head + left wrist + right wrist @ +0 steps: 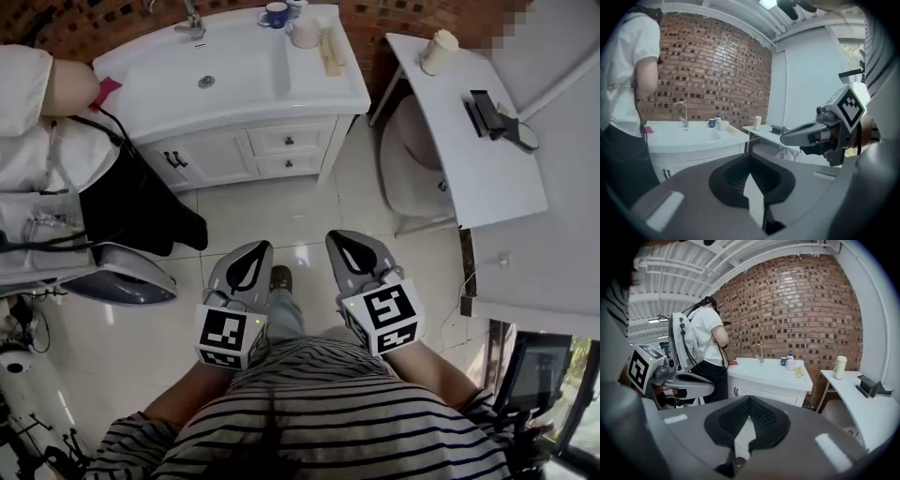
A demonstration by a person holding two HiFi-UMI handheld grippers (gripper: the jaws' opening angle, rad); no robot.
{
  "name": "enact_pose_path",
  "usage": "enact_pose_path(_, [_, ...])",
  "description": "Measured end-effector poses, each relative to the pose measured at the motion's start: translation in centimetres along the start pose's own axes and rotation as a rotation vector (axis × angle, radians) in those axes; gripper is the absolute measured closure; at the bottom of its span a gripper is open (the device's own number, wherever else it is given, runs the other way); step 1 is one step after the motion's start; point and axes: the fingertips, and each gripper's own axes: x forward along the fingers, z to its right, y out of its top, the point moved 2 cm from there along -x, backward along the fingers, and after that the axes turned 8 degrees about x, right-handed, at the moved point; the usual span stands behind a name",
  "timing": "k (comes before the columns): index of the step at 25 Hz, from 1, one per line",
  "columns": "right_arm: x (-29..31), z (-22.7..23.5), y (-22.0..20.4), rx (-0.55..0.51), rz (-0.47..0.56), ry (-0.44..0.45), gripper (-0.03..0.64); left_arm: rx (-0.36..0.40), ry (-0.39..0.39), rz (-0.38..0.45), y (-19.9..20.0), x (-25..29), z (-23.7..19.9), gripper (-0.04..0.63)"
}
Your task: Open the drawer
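Observation:
A white vanity cabinet (234,155) with a sink stands against the brick wall ahead. On its right front are two small drawers, an upper one (289,140) and a lower one (284,165), both closed, each with a dark knob. My left gripper (258,247) and right gripper (339,237) hang side by side over the tiled floor, well short of the cabinet. Both are shut with nothing between the jaws. In the left gripper view the closed tips (750,157) point toward the vanity (693,152). The right gripper's tips (749,398) point toward the cabinet (764,391) too.
A person in a white shirt and dark trousers (56,122) stands at the vanity's left end. A white side table (487,159) with a cup (438,52) and a dark device stands right, a stool (412,173) beneath. Mugs (275,14) sit on the counter. A grey rounded object (122,277) lies left.

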Motion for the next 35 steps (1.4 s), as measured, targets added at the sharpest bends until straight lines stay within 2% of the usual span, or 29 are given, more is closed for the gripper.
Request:
enact_pose_path(3, [4.8, 1.4, -0.1, 0.022, -0.033, -0.015, 0.615, 0.002, -0.011, -0.026, -1.4, 3.8, -3.6, 0.581])
enact_pose_path(7, [11.2, 4.2, -3.3, 0.031, -0.069, -0.004, 0.615, 0.005, 0.026, -0.034, -5.5, 8.1, -6.3, 0.581])
enact_pose_path(11, [19.3, 7.8, -8.4, -0.004, -0.077, 0.01, 0.615, 0.039, 0.046, -0.029, -11.9, 12.7, -8.0, 0.581])
enact_pose_path(14, [25.7, 10.3, -13.6, -0.021, -0.082, 0.014, 0.615, 0.05, 0.055, 0.017, -16.3, 16.4, -9.4, 0.581])
enact_pose_path(17, [32.3, 13.1, -19.0, -0.056, -0.062, 0.016, 0.615, 0.136, 0.052, 0.057, -20.6, 20.7, -10.3, 0.581])
enact_pose_path(20, [39.0, 15.9, -23.9, -0.12, -0.036, 0.014, 0.614, 0.215, 0.055, 0.053, -25.9, 24.8, -10.9, 0.581])
enact_pose_path(22, [43.3, 17.7, -26.7, -0.15, -0.035, 0.005, 0.508, 0.219, 0.071, 0.046, -29.8, 27.3, -11.2, 0.58])
enact_pose_path(24, [46.9, 19.4, -29.2, -0.17, -0.035, -0.012, 0.503, 0.218, 0.092, 0.053, -32.7, 29.3, -11.4, 0.58])
enact_pose_path(29, [53.8, 22.5, -33.2, -0.187, -0.033, -0.08, 0.481, 0.173, 0.134, 0.104, -35.8, 32.2, -13.0, 0.58])
enact_pose_path(35, [58.0, 23.9, -34.1, -0.169, -0.027, -0.149, 0.462, 0.144, 0.16, 0.14, -35.8, 31.9, -14.3, 0.58])
